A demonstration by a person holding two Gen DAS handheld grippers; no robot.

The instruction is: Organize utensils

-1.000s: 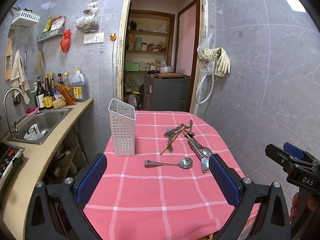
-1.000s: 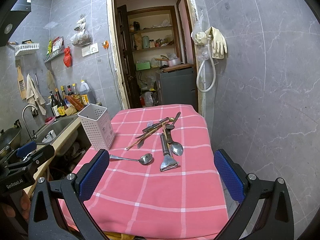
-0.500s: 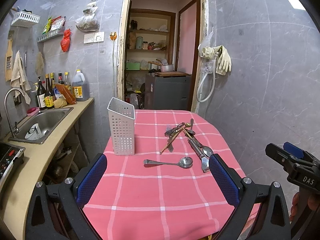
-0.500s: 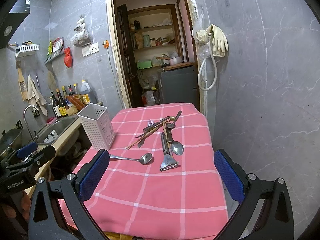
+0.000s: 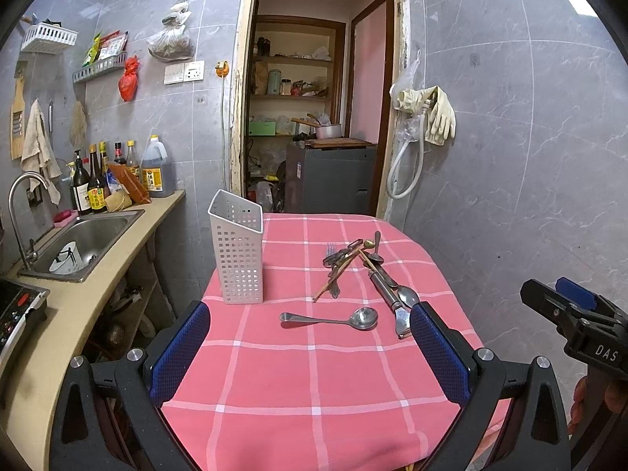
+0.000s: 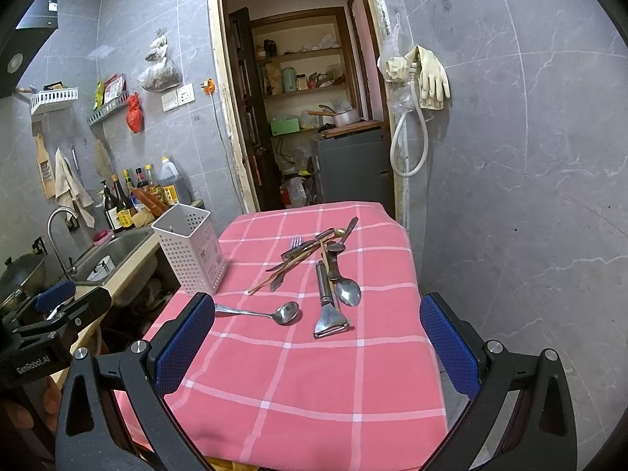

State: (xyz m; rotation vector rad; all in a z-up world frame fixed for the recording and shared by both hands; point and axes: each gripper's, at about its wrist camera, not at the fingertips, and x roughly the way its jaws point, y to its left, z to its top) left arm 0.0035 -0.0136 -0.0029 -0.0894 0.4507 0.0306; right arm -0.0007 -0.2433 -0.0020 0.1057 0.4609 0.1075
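On the pink checked tablecloth [image 5: 314,384] we see a white perforated caddy [image 5: 239,251] standing upright, nothing showing inside; spoon [image 5: 333,318], peeler [image 6: 327,306] and piled cutlery [image 6: 314,253] lie beside it. Our left gripper [image 5: 310,349] and right gripper [image 6: 318,349] gape wide, empty.

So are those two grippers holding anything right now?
No. The left gripper and right gripper are both open and empty; the utensils lie on the tablecloth.

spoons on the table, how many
2 clearly: one spoon lies alone near the front, another sits beside the peeler. The pile behind shows a small gold bowl and a dark handle, so more may be hidden.
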